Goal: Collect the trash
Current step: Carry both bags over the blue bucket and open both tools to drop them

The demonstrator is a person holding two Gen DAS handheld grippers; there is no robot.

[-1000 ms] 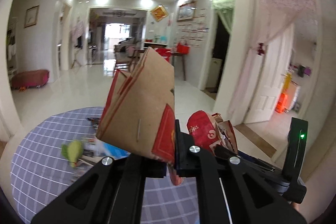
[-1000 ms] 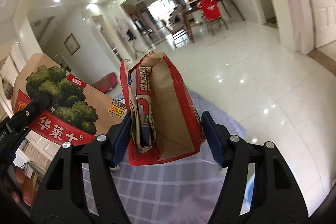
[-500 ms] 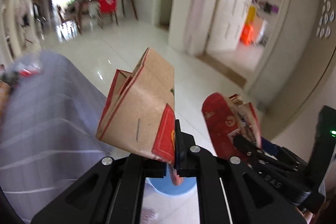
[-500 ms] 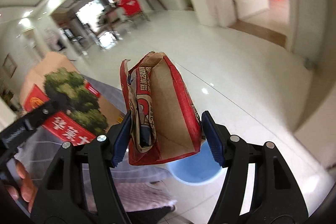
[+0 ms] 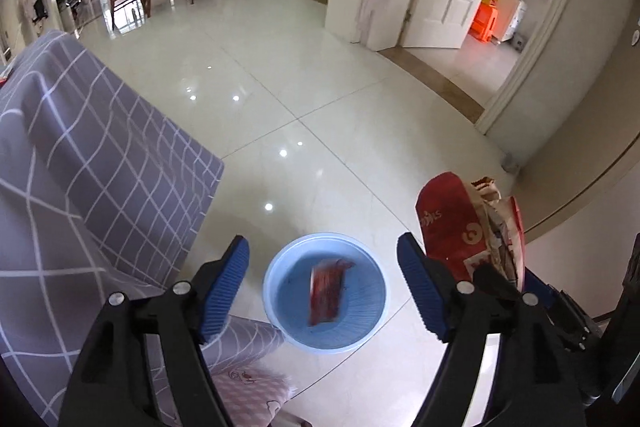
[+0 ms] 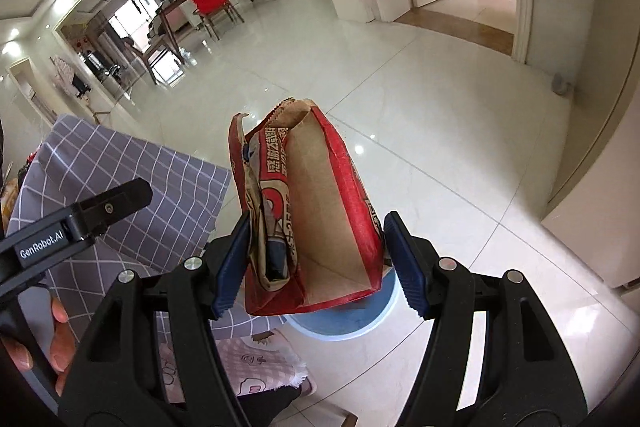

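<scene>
While our left tool (image 5: pixel 323 287) gapes above the blue bin (image 5: pixel 280 269) holding a red wrapper (image 5: pixel 328 289), our right tool (image 6: pixel 314 261) pinches a paper bag (image 6: pixel 320 215).

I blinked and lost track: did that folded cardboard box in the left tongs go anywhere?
Yes. The left tongs are open and empty; the box, blurred, is now down in the blue bin on the floor.

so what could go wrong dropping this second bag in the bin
The paper bag in the right gripper is wide, and the blue bin below is small and already holds a red wrapper. Released off centre, the bag may catch the rim and land on the floor. The hanging tablecloth nearby could also snag it.
</scene>
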